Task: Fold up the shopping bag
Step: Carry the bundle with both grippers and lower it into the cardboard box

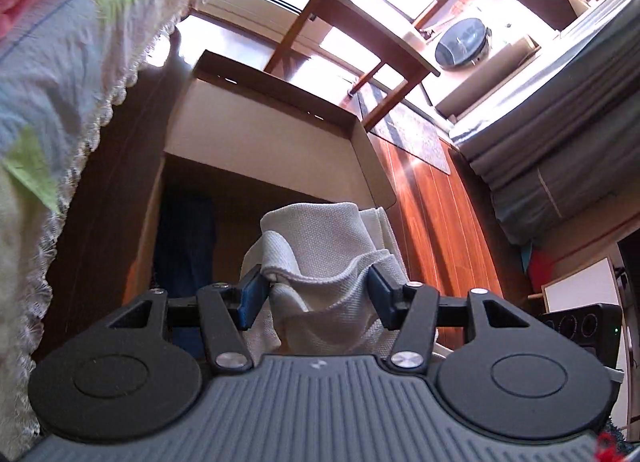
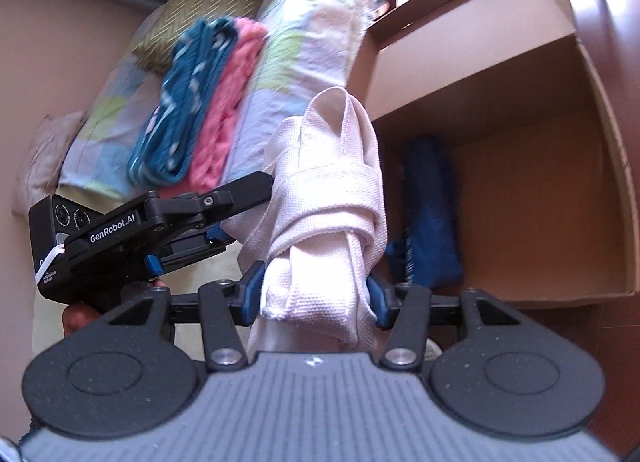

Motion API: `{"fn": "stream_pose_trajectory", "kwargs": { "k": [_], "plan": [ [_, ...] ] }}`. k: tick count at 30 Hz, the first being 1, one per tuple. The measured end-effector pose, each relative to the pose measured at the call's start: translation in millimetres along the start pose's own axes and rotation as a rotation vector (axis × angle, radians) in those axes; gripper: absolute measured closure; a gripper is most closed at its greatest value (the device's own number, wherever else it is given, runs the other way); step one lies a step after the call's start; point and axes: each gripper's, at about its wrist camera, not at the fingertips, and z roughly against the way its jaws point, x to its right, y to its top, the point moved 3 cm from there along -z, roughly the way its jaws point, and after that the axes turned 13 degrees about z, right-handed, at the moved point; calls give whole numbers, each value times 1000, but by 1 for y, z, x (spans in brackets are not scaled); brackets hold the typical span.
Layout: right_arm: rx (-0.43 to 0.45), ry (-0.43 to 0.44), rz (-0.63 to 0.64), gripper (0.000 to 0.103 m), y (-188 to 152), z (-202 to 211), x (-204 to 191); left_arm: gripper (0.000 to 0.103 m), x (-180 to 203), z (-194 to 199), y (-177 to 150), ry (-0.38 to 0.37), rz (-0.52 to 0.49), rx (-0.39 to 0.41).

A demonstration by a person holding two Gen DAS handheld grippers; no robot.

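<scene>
Grippers (image 2: 316, 294) clamp white bag (image 2: 324, 189); box (image 2: 560, 197) holds blue bag (image 2: 430, 213)

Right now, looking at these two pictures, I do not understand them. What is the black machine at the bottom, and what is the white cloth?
No robot is here: a person holds a two-finger tool in each hand, with a camera on each. One picture looks along the left gripper, the other along the right gripper. Both are closed on one folded white woven fabric bag. The right view also shows the left tool from the side. Behind stand an open brown cardboard box with something dark blue inside, and a bed with a patchwork quilt.
</scene>
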Motion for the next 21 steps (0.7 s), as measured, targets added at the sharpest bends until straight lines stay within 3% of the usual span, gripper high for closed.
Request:
{"fn": "stream_pose_trajectory", "kwargs": {
  "k": [4, 9, 13, 21],
  "plan": [
    [15, -57, -103, 55, 9, -27, 40, 46, -9, -61, 28, 30, -27, -89],
    [27, -121, -199, 55, 9, -64, 72, 46, -33, -109, 35, 51, -17, -144],
    [21, -135, -268, 55, 1, -86, 90, 46, -48, -134, 42, 80, -32, -173],
    [-27, -175, -276, 55, -1, -114, 106, 46, -74, -158, 43, 95, -20, -195]
  ]
}}
